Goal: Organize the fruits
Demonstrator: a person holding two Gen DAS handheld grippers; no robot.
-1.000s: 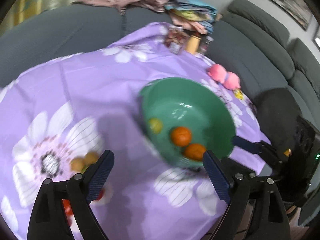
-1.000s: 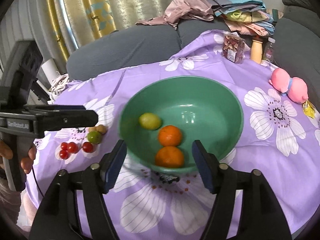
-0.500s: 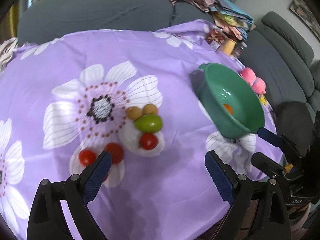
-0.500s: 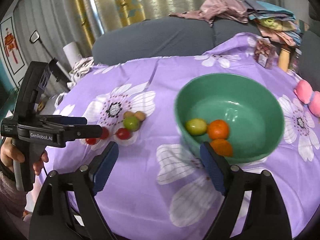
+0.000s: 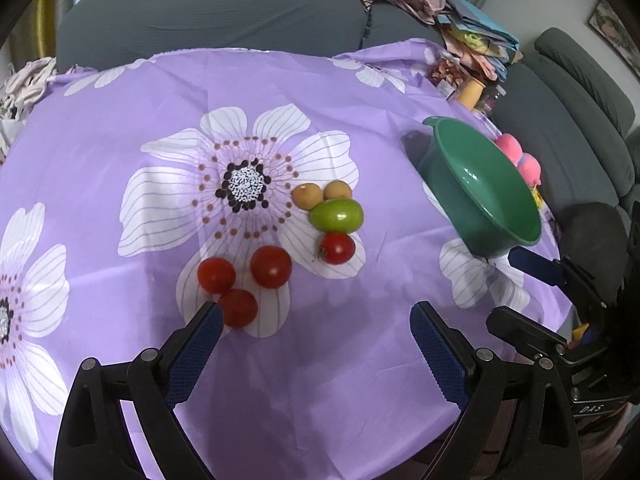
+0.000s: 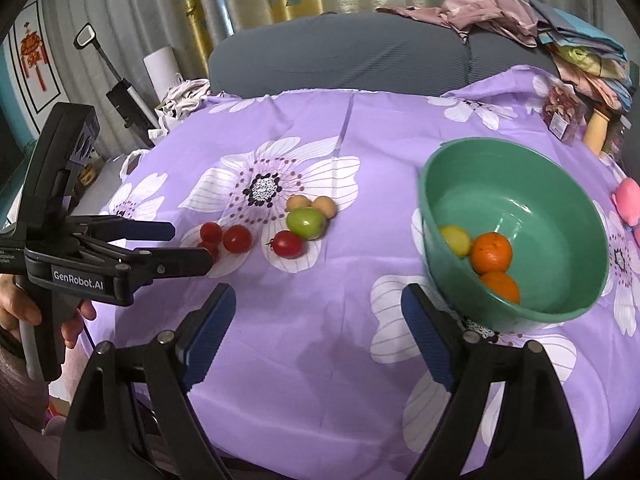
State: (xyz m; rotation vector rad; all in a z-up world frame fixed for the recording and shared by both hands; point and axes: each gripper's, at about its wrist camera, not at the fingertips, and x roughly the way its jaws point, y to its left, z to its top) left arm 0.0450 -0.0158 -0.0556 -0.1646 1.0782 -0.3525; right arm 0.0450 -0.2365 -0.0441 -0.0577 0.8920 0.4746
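— Purple flowered cloth (image 5: 320, 380) fills the frame; left gripper (image 5: 316, 332) hangs with jaws apart, nearest tomato (image 5: 238, 308) beside its left finger.

— Right gripper (image 6: 318, 312) likewise spread, empty. Center on one tomato, squeeze softly; green bowl (image 6: 560, 312) waits right.

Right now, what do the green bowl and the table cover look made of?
Green bowl: likely plastic, smooth and glossy; soft white highlights on its inner wall, uniform colour. Purple floral tablecloth: thin woven fabric or polyester, slight sheen; creases and fold lines show, and it drapes over the table edge.
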